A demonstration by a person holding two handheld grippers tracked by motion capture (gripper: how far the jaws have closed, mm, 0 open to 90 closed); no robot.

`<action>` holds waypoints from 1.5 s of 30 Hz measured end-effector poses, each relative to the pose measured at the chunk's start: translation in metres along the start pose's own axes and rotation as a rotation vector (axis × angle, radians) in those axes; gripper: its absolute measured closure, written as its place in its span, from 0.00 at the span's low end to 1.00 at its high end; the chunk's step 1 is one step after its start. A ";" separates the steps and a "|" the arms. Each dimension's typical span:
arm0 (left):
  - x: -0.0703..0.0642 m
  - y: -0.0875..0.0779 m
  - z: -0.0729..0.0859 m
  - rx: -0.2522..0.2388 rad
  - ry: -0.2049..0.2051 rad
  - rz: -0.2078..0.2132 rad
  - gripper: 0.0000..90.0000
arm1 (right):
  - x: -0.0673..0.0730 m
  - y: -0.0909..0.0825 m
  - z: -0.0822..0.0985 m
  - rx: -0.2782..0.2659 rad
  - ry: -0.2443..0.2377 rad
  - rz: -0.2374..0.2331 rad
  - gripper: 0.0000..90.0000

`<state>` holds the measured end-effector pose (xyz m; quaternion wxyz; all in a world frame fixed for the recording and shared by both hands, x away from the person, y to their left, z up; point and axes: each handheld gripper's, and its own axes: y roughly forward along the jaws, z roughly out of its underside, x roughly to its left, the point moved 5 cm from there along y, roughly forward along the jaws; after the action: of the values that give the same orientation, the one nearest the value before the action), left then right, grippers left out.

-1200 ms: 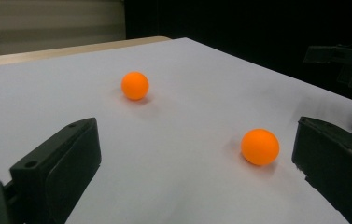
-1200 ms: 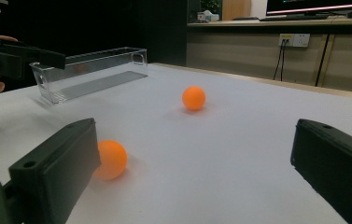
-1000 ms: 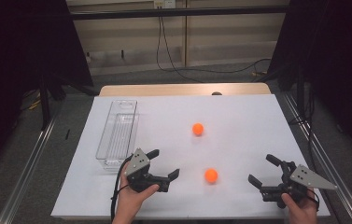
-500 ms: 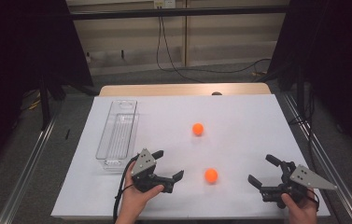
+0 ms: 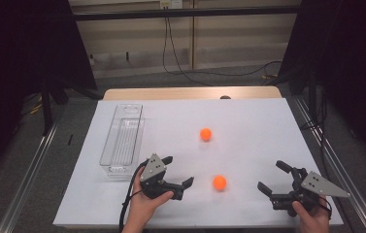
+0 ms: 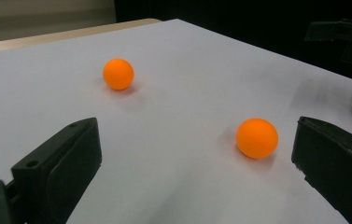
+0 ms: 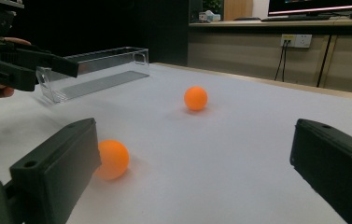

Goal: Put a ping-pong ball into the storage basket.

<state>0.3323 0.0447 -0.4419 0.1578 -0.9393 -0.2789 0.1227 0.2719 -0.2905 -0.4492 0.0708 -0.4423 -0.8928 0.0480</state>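
Two orange balls lie on the white table top (image 5: 248,121): the near ball (image 5: 219,182) (image 6: 256,138) (image 7: 112,158) and the far ball (image 5: 206,134) (image 6: 118,73) (image 7: 195,98). My left gripper (image 5: 178,170) (image 6: 197,140) is open, just left of the near ball, which lies ahead close to its right jaw and untouched. My right gripper (image 5: 271,175) (image 7: 194,140) is open to the right of the near ball and holds nothing. The near ball sits just past its left jaw.
A clear plastic tray (image 5: 122,141) (image 7: 99,70) lies lengthwise at the table's left side, behind the left gripper (image 7: 19,65), with nothing in it. The right gripper (image 6: 346,37) shows beyond the near ball. Black curtains flank the table, and cables run along the far wall.
The left gripper has slid a little to the right, closer to the near ball. The right gripper and both balls have stayed where they were.
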 end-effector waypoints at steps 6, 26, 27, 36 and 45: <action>-0.002 0.003 0.000 0.011 0.004 0.005 0.02 | 0.000 0.000 0.000 -0.001 0.000 -0.001 0.01; -0.006 0.013 0.002 0.029 0.008 0.020 0.02 | 0.000 0.000 0.000 0.000 -0.001 0.002 0.01; -0.006 0.013 0.002 0.034 0.008 0.019 0.02 | 0.000 0.000 0.000 -0.001 -0.001 0.001 0.01; -0.009 0.019 0.001 0.042 0.013 0.029 0.02 | 0.000 0.000 0.000 -0.002 -0.001 0.000 0.01; -0.012 0.023 0.003 0.054 0.018 0.038 0.02 | 0.000 0.000 0.000 -0.002 -0.001 -0.001 0.01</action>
<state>0.3333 0.0200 -0.4511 0.1831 -0.9409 -0.2562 0.1248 0.2718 -0.2905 -0.4490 0.0698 -0.4421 -0.8930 0.0474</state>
